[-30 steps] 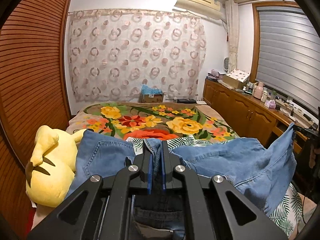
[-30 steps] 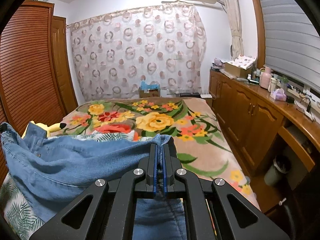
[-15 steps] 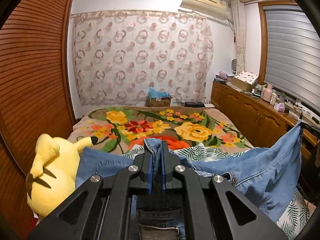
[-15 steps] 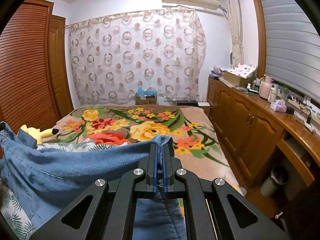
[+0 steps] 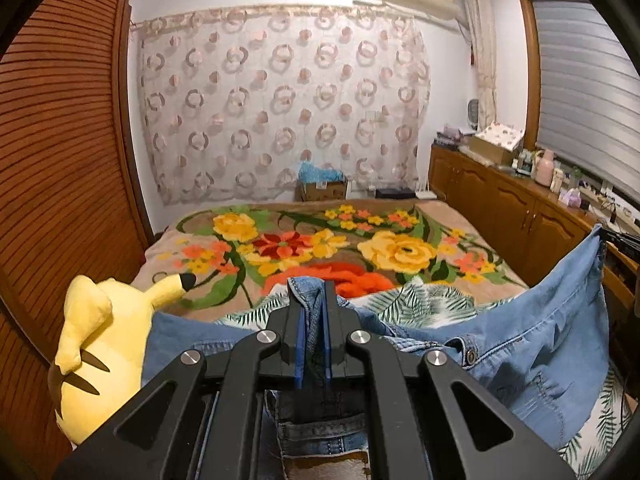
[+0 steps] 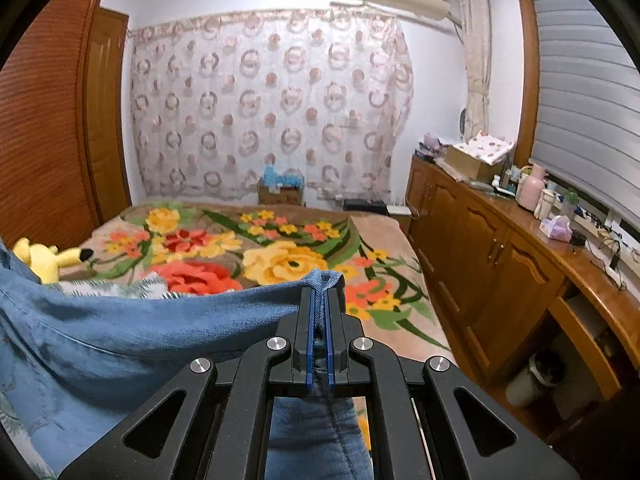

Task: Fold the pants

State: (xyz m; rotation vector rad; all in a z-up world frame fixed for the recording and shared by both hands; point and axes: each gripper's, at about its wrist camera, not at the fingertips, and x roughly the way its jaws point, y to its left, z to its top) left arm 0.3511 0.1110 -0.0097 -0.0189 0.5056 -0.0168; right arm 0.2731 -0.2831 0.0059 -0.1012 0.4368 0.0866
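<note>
We had the left hand-held gripper [image 5: 312, 300] clenched on the pants [image 5: 540, 344], a bunched fold of blue denim pinched between its two blue-lined fingers [image 5: 299, 340] and poking up just past their tips. From that pinch the cloth ran off to the right as a broad sagging sheet, with a metal button showing on it, and rose to a raised corner at the far right edge of the left wrist view. More denim, with a stitched seam, hung straight down below the fingers.

We had the right hand-held gripper [image 6: 319, 300] clamped the same way on another part of the pants [image 6: 140, 328]: a folded edge stood between its fingers [image 6: 307, 332] and curled over their tips. In that view the denim stretched away to the left in a long, slightly drooping band, and a further length hung down beneath the gripper.

The pants were thus held up between our two grippers, above the near end of the bed [image 5: 400, 216]. Beneath them we could see a leaf-print sheet [image 5: 424, 300], and beyond that the flowered blanket [image 6: 280, 260] covering the rest of the bed. A yellow plush toy [image 5: 92, 344] sat at the left edge of the bed, just beside the denim. A wooden counter [image 6: 536, 240] with bottles and boxes ran along the right wall.
</note>
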